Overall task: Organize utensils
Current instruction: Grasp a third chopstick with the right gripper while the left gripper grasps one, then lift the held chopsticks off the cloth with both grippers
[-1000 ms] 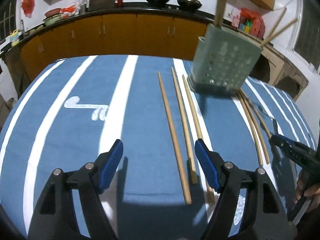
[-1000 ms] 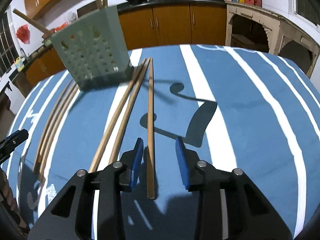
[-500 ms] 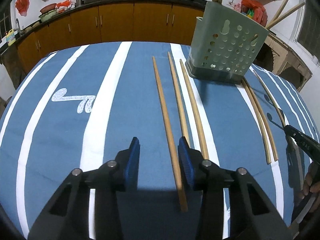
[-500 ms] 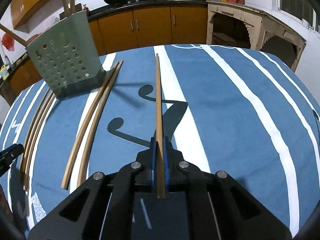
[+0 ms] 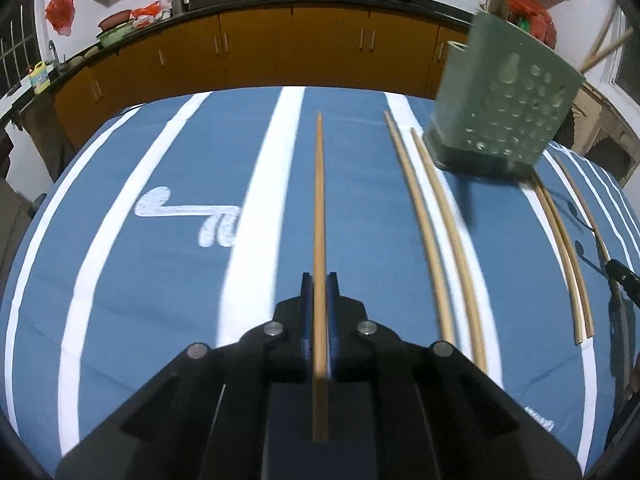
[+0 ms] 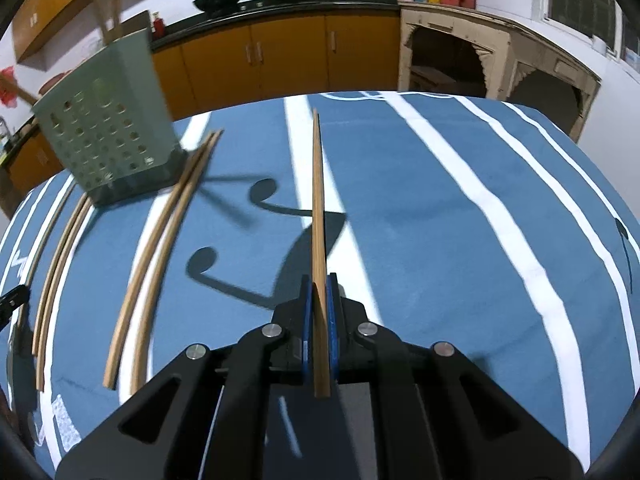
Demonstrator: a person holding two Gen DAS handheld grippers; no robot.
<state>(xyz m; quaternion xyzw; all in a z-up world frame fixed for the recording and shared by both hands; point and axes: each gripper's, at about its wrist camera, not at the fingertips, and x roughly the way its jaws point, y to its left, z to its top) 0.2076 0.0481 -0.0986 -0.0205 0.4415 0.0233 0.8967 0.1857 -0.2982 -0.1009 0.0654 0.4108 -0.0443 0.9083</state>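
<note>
Wooden chopstick (image 5: 319, 240) clamped in left gripper (image 5: 319, 292), another chopstick (image 6: 318, 216) pinched in right gripper (image 6: 319, 292), both near tablecloth's (image 6: 440, 220) near edge. Lift level, tip upright, lower into green holder (image 6: 108, 140) toward far edge without nudging loose chopsticks (image 5: 436, 236).

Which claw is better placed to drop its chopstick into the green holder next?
Neither clearly: left claw and right claw each grip a chopstick, with the green holder between them.

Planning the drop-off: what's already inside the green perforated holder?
Chopstick ends poke out above the green holder: two near-upright, at least one more leaning over the side. Through the holes nothing is clear; the walls hide its bottom and any dividers.
</note>
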